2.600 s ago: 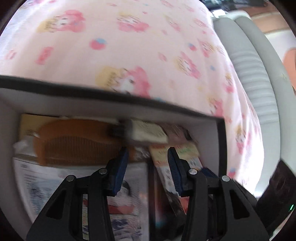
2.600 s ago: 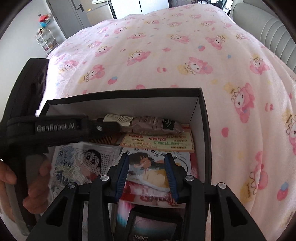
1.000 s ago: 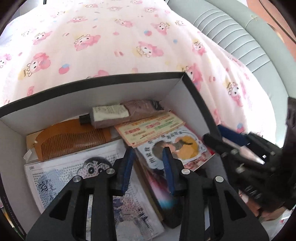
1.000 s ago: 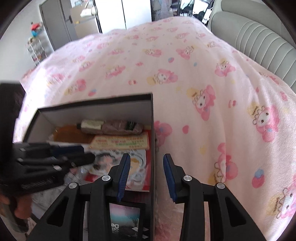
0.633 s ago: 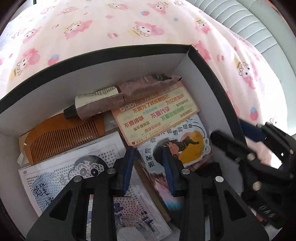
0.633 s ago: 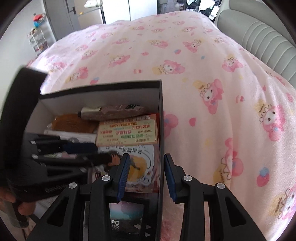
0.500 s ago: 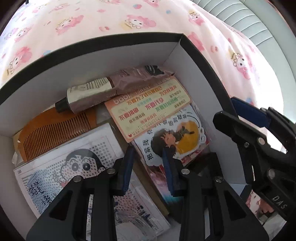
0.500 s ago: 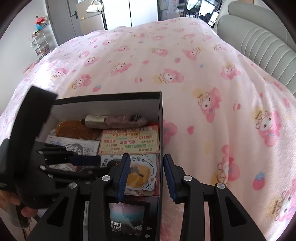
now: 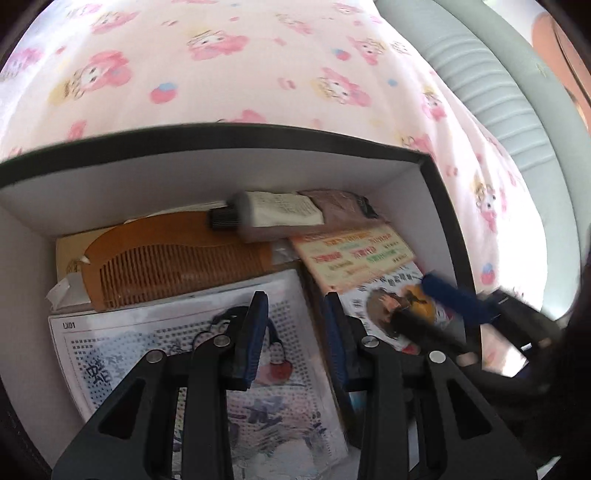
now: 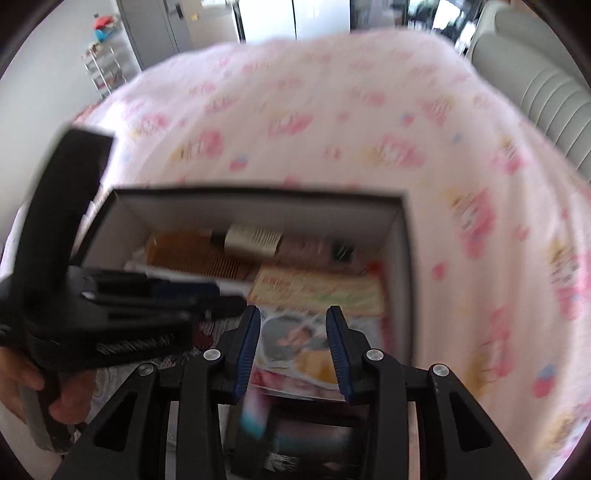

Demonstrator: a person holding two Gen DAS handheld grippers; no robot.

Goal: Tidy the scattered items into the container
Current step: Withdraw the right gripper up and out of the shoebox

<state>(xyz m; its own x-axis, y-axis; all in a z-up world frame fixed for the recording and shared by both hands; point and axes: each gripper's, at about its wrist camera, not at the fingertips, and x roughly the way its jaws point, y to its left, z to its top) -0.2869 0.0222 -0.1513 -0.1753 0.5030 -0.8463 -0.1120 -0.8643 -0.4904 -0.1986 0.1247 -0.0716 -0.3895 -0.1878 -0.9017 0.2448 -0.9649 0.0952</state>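
in the right wrist view a shelf rack [image 10: 105, 72] stands far left against a grey cabinet [image 10: 155, 33], with a pale doorway beyond the bed. a hand [image 10: 22, 387] at the near left edge holds the left gripper [image 10: 218, 293], its fingers lying over the left half of the box [image 10: 258, 194]. the box, black outside and white inside, sits on a pink cartoon-print blanket [image 10: 332, 122] that covers the whole bed. inside, a wooden comb [image 9: 173, 266] lies far left, a tube [image 9: 280, 216] along the far wall, a dotted cartoon sheet [image 9: 184, 339] near left, a yellow card [image 9: 358, 254] and a picture card [image 9: 399, 306] to the right. the left gripper [image 9: 293, 332] hovers over the sheet, jaws apart, holding nothing. the right gripper [image 10: 293, 347] hangs over the picture card [image 10: 295, 347], jaws apart and empty; in the left view its blue pad [image 9: 454, 299] pokes in over the box's right wall. a grey ribbed headboard [image 9: 491, 92] runs along the far right
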